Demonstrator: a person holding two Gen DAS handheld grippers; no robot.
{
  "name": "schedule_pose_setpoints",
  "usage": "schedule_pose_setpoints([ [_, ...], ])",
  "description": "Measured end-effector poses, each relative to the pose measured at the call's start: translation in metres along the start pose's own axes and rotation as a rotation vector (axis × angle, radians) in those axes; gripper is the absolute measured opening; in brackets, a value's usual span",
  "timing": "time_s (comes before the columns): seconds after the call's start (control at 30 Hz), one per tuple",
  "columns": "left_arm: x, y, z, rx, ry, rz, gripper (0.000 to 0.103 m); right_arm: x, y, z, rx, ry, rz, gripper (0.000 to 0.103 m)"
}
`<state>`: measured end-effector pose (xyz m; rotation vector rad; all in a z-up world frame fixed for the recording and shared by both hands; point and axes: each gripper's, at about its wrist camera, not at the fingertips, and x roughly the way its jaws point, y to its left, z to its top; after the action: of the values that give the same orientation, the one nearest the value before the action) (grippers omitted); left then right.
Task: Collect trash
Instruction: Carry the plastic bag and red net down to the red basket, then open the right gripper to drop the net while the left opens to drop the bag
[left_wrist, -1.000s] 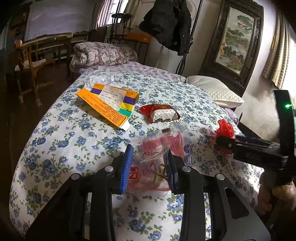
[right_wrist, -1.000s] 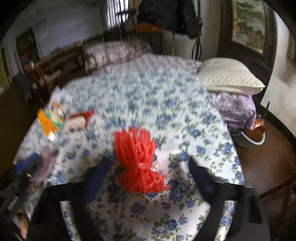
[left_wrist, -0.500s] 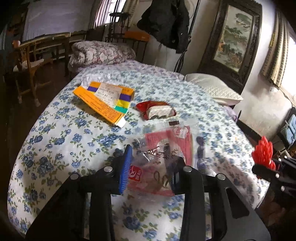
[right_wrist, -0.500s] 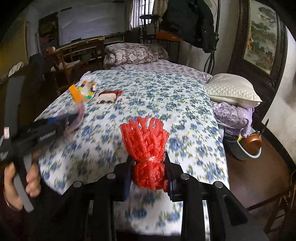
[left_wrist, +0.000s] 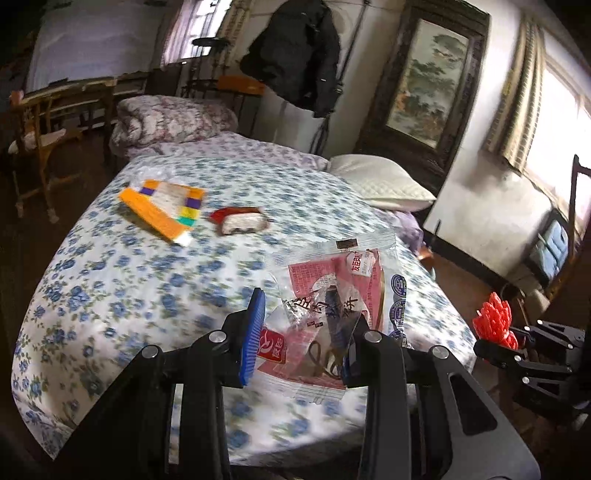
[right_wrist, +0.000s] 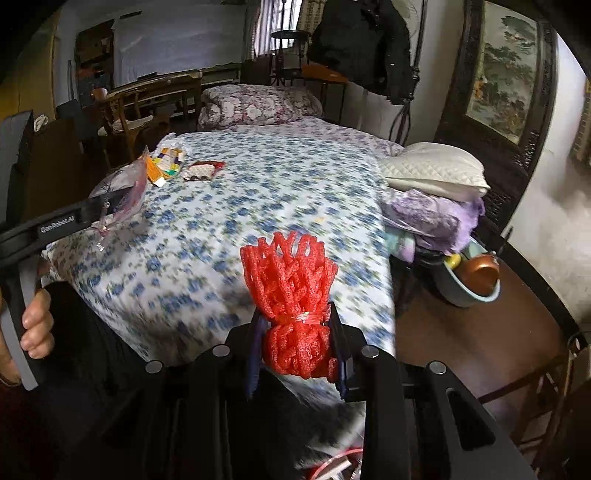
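Left gripper (left_wrist: 301, 332) pinching clear pink snack wrapper (left_wrist: 332, 306); right gripper (right_wrist: 297, 343) clamping red foam net (right_wrist: 291, 295). 2 wrappers lying far left on bed (left_wrist: 110, 258).

A bed (left_wrist: 110, 280) covered with a white sheet printed with blue flowers fills the middle of the room. A white quilted pillow (left_wrist: 380, 182) lies at its right edge, above crumpled lilac cloth (right_wrist: 428, 218). A rolled floral quilt (left_wrist: 170, 120) lies at the far end. A dark jacket (left_wrist: 295, 55) hangs against the white wall. A dark-framed landscape painting (left_wrist: 424, 85) stands to the right. A wooden chair (left_wrist: 37, 129) stands at the left on a dark brown floor (right_wrist: 480, 332). Daylight enters a curtained window (left_wrist: 561, 122) on the right.
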<state>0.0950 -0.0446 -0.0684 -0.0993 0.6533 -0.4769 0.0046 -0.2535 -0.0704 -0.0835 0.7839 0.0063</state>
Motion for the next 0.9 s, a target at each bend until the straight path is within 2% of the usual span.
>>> schedule_pose_setpoints([
  [0.3, -0.007, -0.085, -0.005, 0.121, 0.033, -0.123, 0.034, -0.030, -0.061, -0.059, 0.108, 0.030, -0.052, 0.032],
  [0.57, 0.005, -0.175, -0.018, 0.236, 0.121, -0.263, 0.034, -0.043, -0.116, -0.121, 0.193, 0.082, -0.105, 0.032],
  [0.9, 0.040, -0.267, -0.063, 0.385, 0.273, -0.361, 0.034, -0.011, -0.161, -0.207, 0.284, 0.212, -0.131, 0.035],
])
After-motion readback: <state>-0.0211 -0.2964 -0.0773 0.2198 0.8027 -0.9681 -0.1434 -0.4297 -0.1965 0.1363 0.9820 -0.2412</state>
